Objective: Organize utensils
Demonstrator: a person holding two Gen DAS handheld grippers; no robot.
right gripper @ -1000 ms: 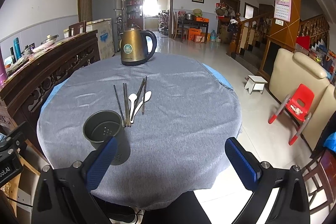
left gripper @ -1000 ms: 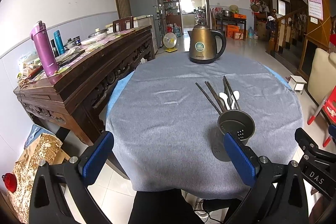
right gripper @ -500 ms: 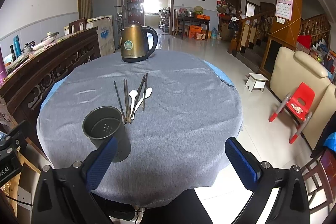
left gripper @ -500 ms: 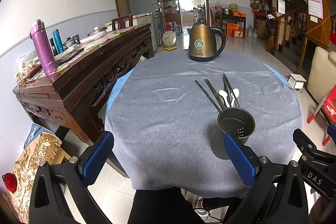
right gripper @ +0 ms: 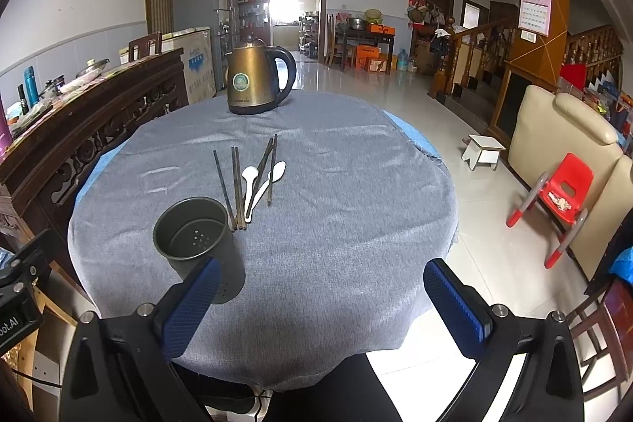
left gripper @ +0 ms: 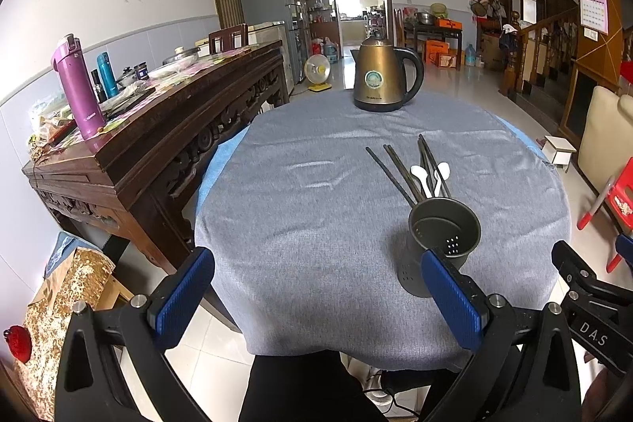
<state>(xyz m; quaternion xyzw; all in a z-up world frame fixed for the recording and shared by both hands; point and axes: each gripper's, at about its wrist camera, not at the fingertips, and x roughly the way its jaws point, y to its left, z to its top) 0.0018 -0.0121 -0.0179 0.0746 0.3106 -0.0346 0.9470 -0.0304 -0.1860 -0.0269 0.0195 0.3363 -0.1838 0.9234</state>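
Blue-padded left hand-held gripper [left gripper: 316, 297] and right hand-held gripper [right gripper: 326, 301] level, wide open (empty) before holder [right gripper: 198, 238].

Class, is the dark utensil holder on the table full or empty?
Empty: the utensil holder shows its bare perforated bottom; chopsticks and spoons lie outside.

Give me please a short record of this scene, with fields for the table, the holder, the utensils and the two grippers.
table: round, under a grey cloth
holder: dark metal cup, upright, empty, near front edge
chopsticks: several dark sticks flat on the cloth behind the cup
spoons: two white spoons among the chopsticks
kettle: bronze kettle at far side
left gripper: open, holds nothing
right gripper: open, holds nothing
progress: no utensil in the cup yet
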